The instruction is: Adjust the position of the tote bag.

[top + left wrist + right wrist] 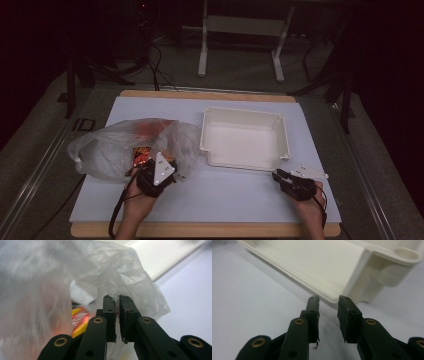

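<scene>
A translucent plastic bag (112,147) lies on the left of the white board, with red and yellow snack packets (141,154) inside it. My left gripper (140,167) is at the bag's near edge. In the left gripper view its jaws (117,299) stand almost together, shut on a fold of the bag's film (130,277), and a packet (79,320) shows through the plastic on the left. A white tray (245,114) sits to the right of the bag. My right gripper (277,175) is open just short of the tray's near right corner (387,272), its jaws (329,301) holding nothing.
The white board (225,195) rests on a wooden tabletop whose front edge (210,230) runs below my hands. Cables trail from both grippers. Beyond the table are a dark floor, cables and a white frame stand (202,45).
</scene>
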The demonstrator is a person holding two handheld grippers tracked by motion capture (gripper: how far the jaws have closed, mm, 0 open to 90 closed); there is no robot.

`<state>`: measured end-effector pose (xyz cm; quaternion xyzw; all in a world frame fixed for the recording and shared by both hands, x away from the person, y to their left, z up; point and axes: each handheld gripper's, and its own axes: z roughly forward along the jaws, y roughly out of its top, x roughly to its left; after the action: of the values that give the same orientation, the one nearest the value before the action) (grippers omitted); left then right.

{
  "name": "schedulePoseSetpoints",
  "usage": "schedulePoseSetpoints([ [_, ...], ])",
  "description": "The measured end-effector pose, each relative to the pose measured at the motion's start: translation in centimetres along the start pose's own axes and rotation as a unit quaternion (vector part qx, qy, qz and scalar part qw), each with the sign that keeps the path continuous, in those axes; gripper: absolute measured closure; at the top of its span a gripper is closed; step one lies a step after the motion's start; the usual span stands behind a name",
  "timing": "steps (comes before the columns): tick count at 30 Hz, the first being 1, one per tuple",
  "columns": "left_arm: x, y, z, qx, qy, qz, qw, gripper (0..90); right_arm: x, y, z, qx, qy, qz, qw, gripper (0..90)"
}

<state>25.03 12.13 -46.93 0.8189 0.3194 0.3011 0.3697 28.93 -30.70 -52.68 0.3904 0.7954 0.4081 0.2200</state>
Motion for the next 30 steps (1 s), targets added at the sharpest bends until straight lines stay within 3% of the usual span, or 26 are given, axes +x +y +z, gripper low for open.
schedulePoseSetpoints([
  [8, -2.2, 0.4, 2.8, 0.013, -0.046, 0.031, 0.9984, 83.1, 1.5, 0.7, 0.6, 0.001, 0.015, -0.021, 0.9997, 70.7],
  [11, -2.5, 0.1, 4.0, 0.027, -0.058, 0.028, 0.9975, 80.6, 2.0, 0.8, 0.9, 0.002, 0.02, -0.027, 0.9994, 70.6],
  [13, -2.4, -0.2, 4.1, 0.024, -0.059, 0.015, 0.9978, 76.5, 2.3, 0.9, 1.0, 0.004, 0.023, -0.032, 0.9992, 70.5],
  [16, -2.2, -0.7, 3.2, 0.019, -0.055, 0.006, 0.9983, 63.3, 2.5, 0.9, 1.1, 0.005, 0.026, -0.033, 0.9991, 70.5],
  [19, -1.8, -1.3, 1.2, 0.005, -0.05, 0.002, 0.9988, 55.5, 2.5, 0.9, 1.2, 0.006, 0.027, -0.034, 0.999, 70.4],
  [30, -0.8, -2.6, -5.6, -0.055, -0.036, -0.016, 0.9977, 49.6, 2.7, 1.0, 1.5, 0.008, 0.03, -0.037, 0.9988, 70.4],
])
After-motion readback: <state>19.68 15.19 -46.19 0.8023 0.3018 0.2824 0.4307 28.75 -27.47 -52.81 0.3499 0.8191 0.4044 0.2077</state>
